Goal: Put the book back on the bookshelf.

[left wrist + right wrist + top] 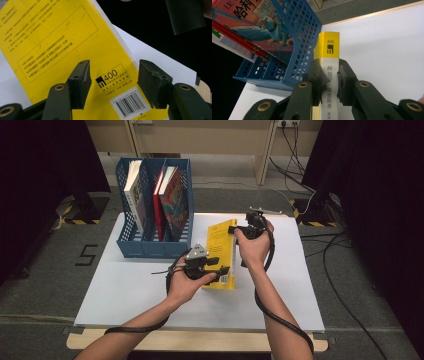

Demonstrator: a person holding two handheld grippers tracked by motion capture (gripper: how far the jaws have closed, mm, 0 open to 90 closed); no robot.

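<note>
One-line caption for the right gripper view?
Right gripper clamps the yellow book by its spine beside the blue file rack.

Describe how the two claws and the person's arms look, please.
Each claw, left and right, is dark, nearly black, with two jaws on linked bars joined by brass-coloured rivets. The jaw pads are blocky and dark. The left claw carries a grey three-cornered plate. A black ribbed cable trails from each. The forearms are bare, without sleeves.

Four books (221,252); one blue rack (150,247); two tongs (212,267).
</note>
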